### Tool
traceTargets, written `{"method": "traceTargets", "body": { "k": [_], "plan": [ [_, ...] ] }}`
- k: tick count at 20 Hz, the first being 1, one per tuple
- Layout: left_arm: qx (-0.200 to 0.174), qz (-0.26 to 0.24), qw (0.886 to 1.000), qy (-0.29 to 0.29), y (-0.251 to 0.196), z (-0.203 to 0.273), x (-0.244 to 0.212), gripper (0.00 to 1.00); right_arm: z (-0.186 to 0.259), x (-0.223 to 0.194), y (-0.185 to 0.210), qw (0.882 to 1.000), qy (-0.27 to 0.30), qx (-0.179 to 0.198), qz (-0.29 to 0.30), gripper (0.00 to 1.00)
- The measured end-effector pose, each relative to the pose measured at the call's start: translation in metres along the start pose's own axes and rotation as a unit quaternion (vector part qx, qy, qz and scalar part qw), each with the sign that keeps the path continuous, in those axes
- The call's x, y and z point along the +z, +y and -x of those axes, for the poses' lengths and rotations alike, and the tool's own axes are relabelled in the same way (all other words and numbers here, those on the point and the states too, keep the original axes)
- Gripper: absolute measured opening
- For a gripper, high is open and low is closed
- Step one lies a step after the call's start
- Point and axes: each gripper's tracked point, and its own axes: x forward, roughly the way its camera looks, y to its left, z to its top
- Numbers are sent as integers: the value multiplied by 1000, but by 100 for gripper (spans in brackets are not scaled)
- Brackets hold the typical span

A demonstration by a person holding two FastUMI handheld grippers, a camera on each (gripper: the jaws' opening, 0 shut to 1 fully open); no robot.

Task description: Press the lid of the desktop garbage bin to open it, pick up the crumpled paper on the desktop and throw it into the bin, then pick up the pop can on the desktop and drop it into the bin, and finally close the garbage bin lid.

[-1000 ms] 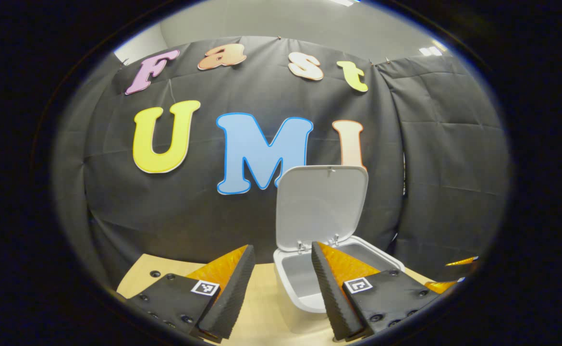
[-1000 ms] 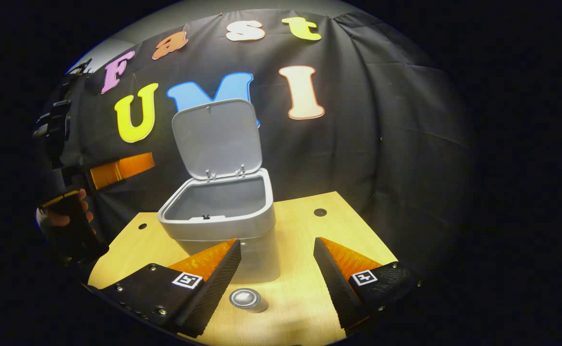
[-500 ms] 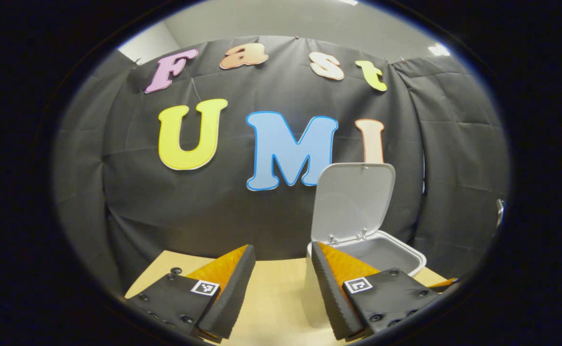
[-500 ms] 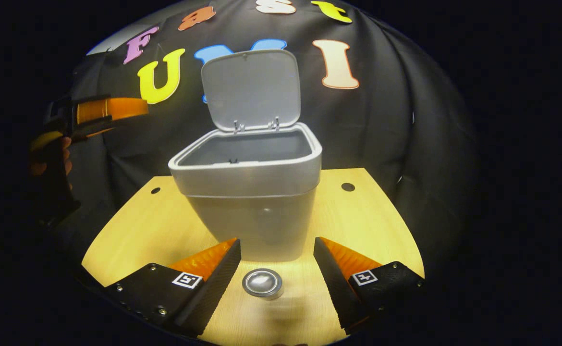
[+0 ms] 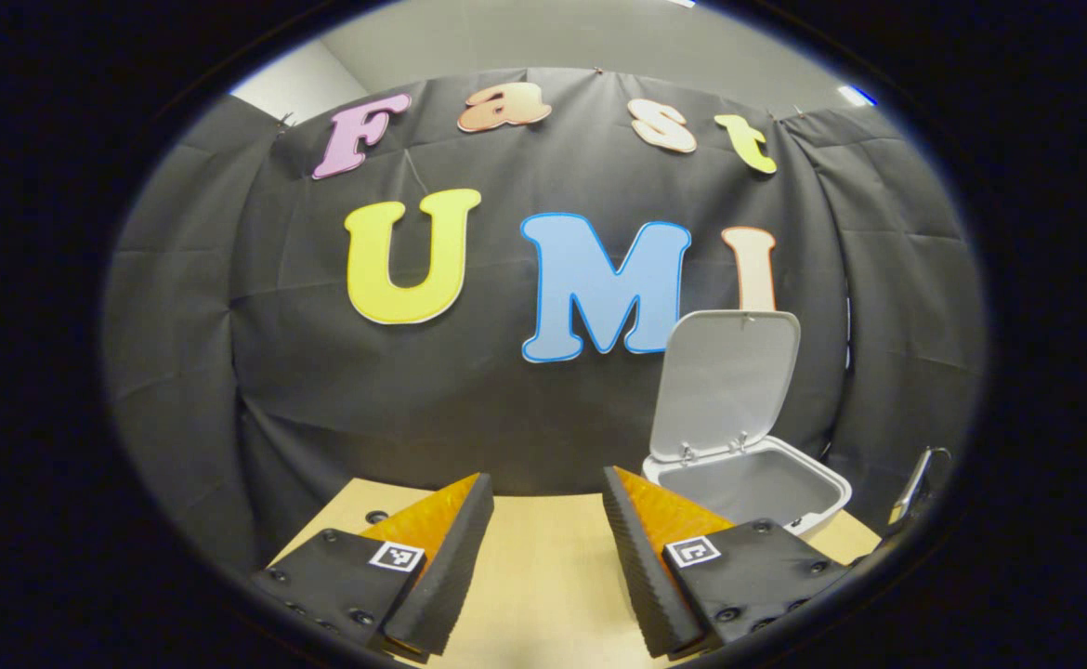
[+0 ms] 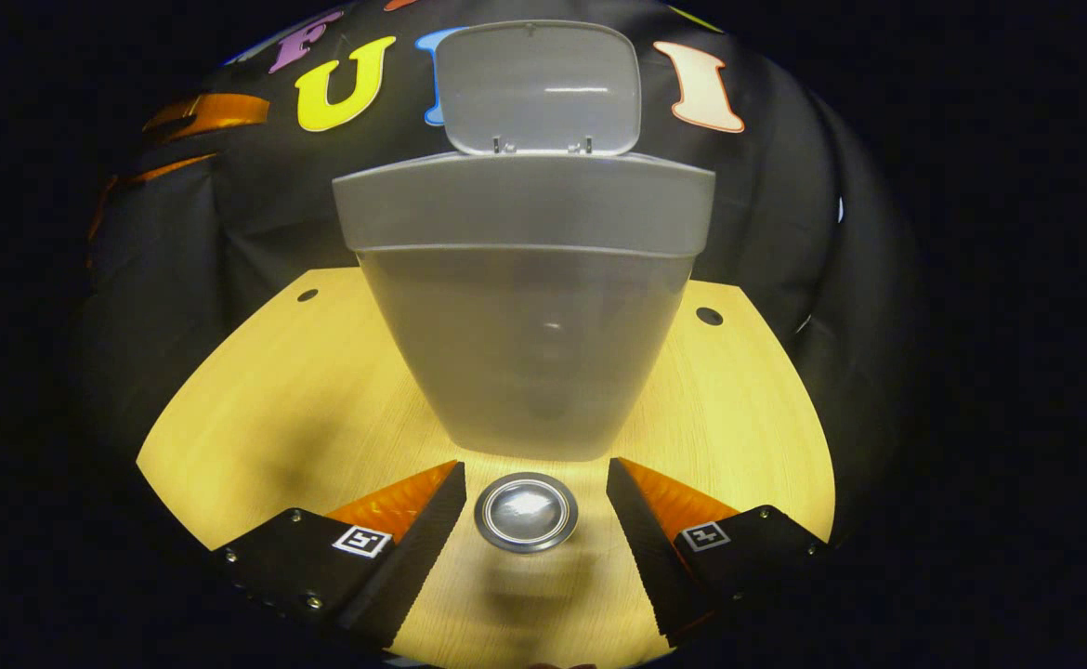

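1. Fingers of the right gripper [image 6: 536, 520] are spread wide and hold nothing — the pop can [image 6: 526, 512] stands upright on the desk [image 6: 255, 409] between them, touched by neither.
2. Largest thing ahead is the garbage bin [image 6: 525, 307], standing just beyond the can; its lid [image 6: 539, 88] is tipped up and back on its hinges, so the mouth is open to receive.
3. No crumpled paper shows on the desk, so I judge that part done and the can to be the step in hand.
4. To do it well: settle lower so the pads meet the can's side wall below its rim, keep the can centred in the gap, then press together evenly — an off-centre squeeze would likely tip or roll it toward the bin.
5. Lift straight up before going forward, high enough to pass the bin's front rim.
6. Left gripper [image 5: 536, 548] hangs off to the side with its fingers also spread and empty, the bin to its right; it is well placed for the lid afterwards.
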Motion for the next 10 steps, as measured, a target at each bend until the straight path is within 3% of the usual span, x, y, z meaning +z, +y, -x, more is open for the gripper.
{"method": "traceTargets", "body": {
  "k": [10],
  "plan": [
    [40,16,999,13,36,19,-7,79,-21,-28,3,999,47,6,25,96]
  ]
}}
